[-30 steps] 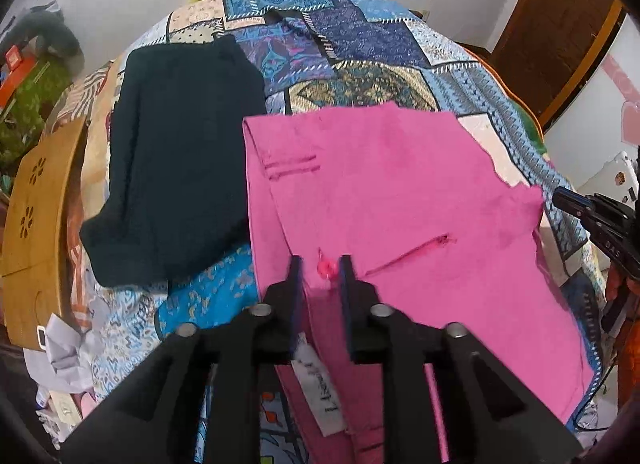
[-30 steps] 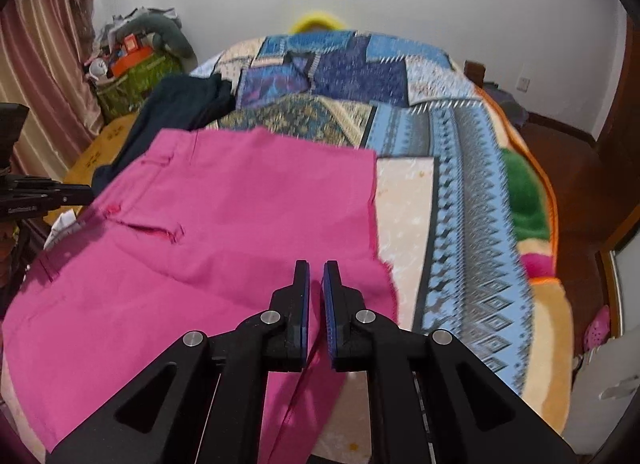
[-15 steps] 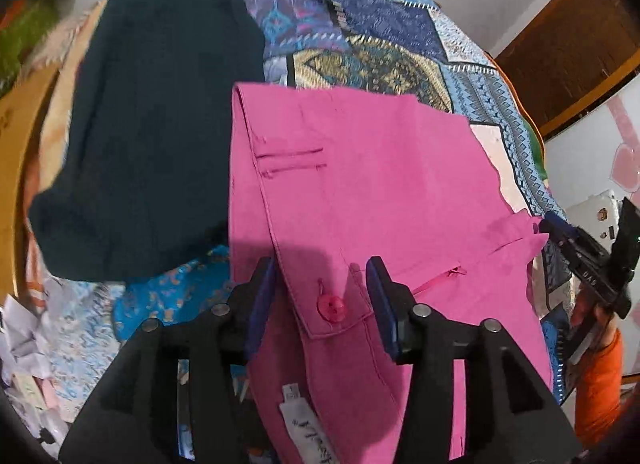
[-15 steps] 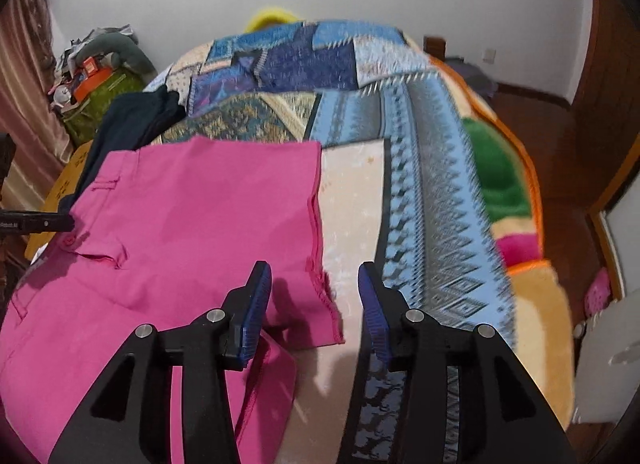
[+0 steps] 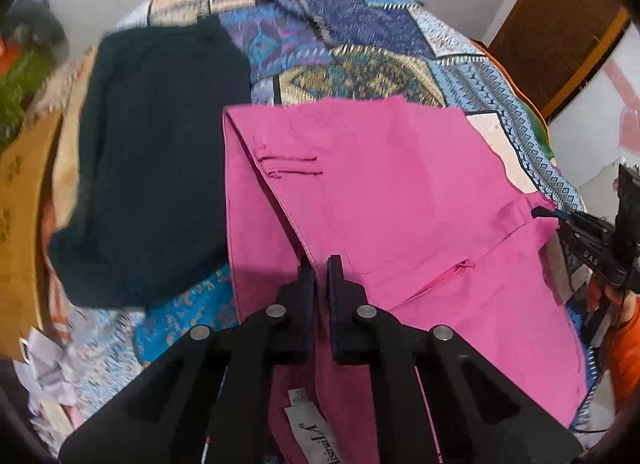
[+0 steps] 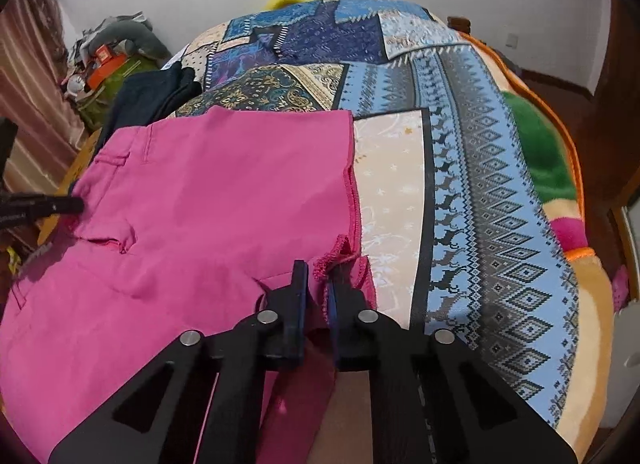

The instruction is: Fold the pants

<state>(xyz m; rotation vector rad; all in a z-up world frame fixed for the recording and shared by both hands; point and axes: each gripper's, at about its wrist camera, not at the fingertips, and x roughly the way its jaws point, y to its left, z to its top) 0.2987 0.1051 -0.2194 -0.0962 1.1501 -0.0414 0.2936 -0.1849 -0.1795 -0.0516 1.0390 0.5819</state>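
Observation:
Pink pants (image 5: 380, 191) lie folded on the patchwork quilt (image 5: 360, 43), waistband to the left and leg hems to the right. My left gripper (image 5: 320, 264) is shut on the near edge of the waistband, just above a white label (image 5: 312, 432). My right gripper (image 6: 318, 272) is shut on the frayed hem corner of the pants (image 6: 220, 191). Each gripper shows in the other's view: the right one (image 5: 548, 215) at the hem, the left one (image 6: 76, 205) at the waistband. Fabric fills both jaws.
A dark folded garment (image 5: 160, 163) lies on the quilt just left of the pants, also seen as the dark garment (image 6: 148, 99). A wooden board (image 5: 20, 223) stands at the bed's left side. Quilt (image 6: 460, 143) lies bare to the right. A brown door (image 5: 560, 15) is at the far right.
Both grippers opened half a second ago, sank towards the bed, and have closed on the pink fabric again. The pink button by the left fingers is out of sight.

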